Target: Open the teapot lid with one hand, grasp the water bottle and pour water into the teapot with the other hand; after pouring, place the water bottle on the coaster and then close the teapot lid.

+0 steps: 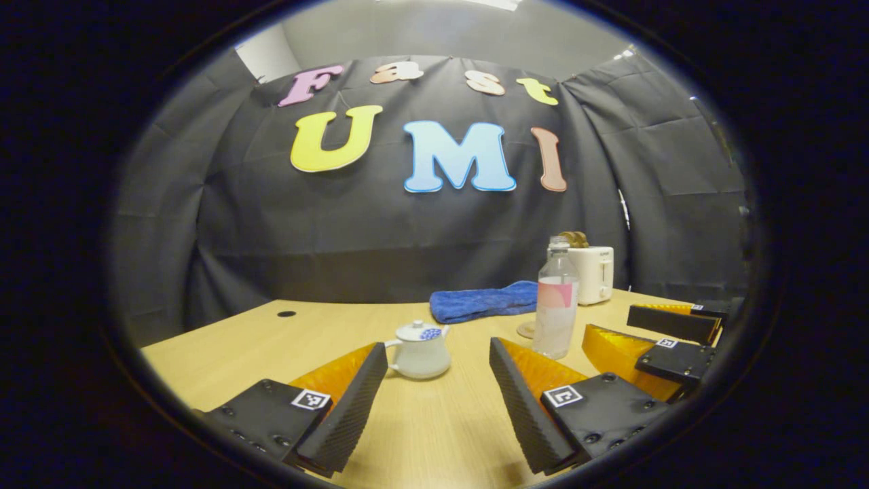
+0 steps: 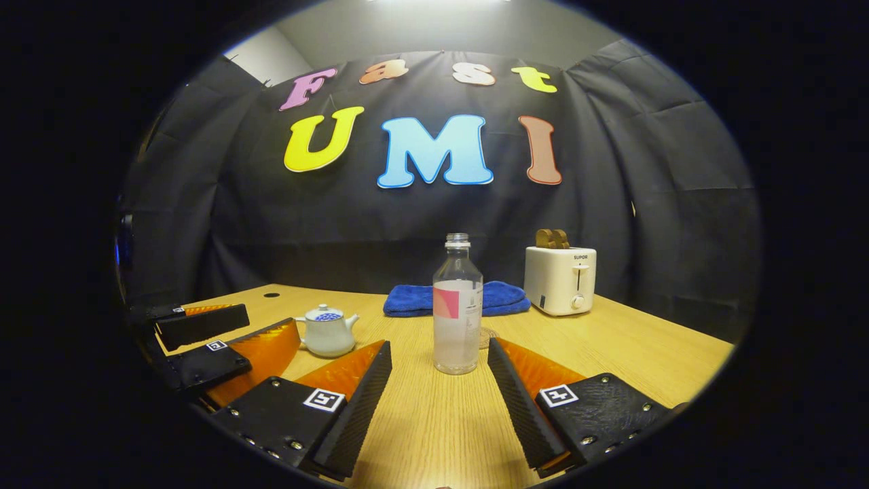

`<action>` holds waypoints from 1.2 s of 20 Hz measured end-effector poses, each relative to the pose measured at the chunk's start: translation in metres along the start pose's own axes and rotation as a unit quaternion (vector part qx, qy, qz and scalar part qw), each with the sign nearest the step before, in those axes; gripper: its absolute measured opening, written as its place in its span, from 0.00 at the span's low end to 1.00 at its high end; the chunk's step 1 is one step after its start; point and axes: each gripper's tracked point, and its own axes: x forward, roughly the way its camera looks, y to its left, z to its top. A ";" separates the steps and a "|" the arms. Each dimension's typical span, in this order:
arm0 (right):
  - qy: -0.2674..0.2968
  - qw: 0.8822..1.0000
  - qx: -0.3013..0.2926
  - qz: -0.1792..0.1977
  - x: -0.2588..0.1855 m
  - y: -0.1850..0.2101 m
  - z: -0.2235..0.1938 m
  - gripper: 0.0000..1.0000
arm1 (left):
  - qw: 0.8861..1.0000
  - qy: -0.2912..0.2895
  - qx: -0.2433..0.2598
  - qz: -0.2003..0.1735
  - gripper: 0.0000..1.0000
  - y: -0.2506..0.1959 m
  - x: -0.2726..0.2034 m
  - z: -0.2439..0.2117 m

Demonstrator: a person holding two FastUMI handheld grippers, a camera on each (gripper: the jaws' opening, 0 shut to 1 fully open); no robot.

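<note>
In the left gripper view, the left tool (image 1: 438, 380) hangs low over the wooden table (image 1: 271, 346) with its fingers spread wide and nothing between them. The white teapot (image 1: 421, 352), lid on, stands on the table just ahead of the gap at 12 o'clock. The clear water bottle (image 1: 557, 299), uncapped and upright, stands at 1 o'clock, with the coaster (image 1: 526, 330) just behind its base. A blue towel (image 1: 483, 301) and a white toaster (image 1: 592, 273) sit farther back. The right tool (image 1: 669, 336) shows at 3 o'clock, also spread wide.

In the right gripper view, the right tool (image 2: 439, 384) is wide apart and empty, the water bottle (image 2: 457, 305) standing straight ahead at 12 o'clock. The teapot (image 2: 327, 333) sits at 10 o'clock, beside the left tool (image 2: 227, 336). The towel (image 2: 414, 299) and toaster (image 2: 560, 280) lie behind, near the wall.
</note>
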 end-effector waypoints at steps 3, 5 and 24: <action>0.013 1.000 0.006 -0.006 0.014 -0.002 -0.003 0.89 | 1.000 0.007 0.006 -0.011 1.00 0.005 0.016 -0.003; 0.021 1.000 0.008 -0.011 0.021 -0.005 -0.004 0.89 | 1.000 0.010 0.002 -0.023 1.00 0.006 0.027 -0.003; 0.086 0.996 -0.002 -0.020 0.089 -0.022 -0.016 0.89 | 0.995 0.051 -0.016 -0.089 0.99 0.015 0.130 -0.012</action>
